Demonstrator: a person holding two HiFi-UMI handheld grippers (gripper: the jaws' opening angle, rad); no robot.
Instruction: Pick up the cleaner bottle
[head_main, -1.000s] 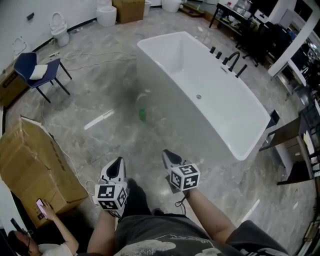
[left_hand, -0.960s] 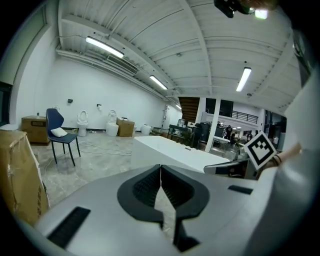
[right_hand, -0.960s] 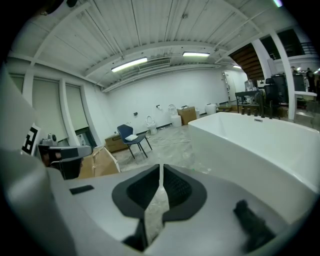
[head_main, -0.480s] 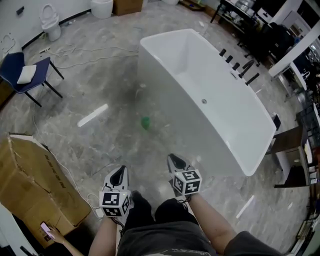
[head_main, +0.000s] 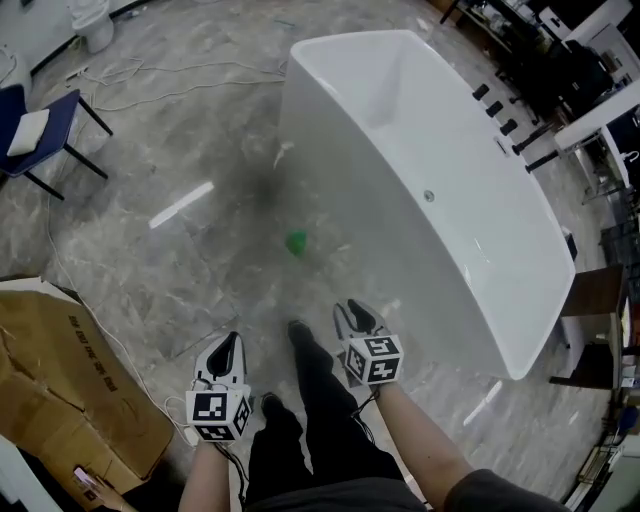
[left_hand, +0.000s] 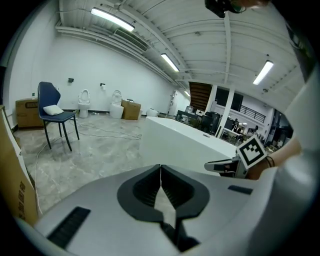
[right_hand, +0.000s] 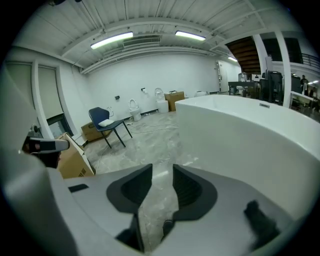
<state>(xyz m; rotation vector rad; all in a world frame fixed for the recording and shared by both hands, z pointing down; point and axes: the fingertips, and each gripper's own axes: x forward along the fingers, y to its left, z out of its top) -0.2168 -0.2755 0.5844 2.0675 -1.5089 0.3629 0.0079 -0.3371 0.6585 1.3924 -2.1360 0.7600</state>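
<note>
Green bottle (head_main: 296, 241) — a small blur, cardboard box (head_main: 70, 380) cut off left

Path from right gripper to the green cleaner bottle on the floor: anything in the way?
Nothing visible: bare floor between the right gripper, jaws opening and empty, and the cleaner bottle. The person's foot is just beside that line.

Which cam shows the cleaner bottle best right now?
Head view: the green cleaner bottle sits on the floor beside the bathtub, seen from above. Neither gripper view shows it.
</note>
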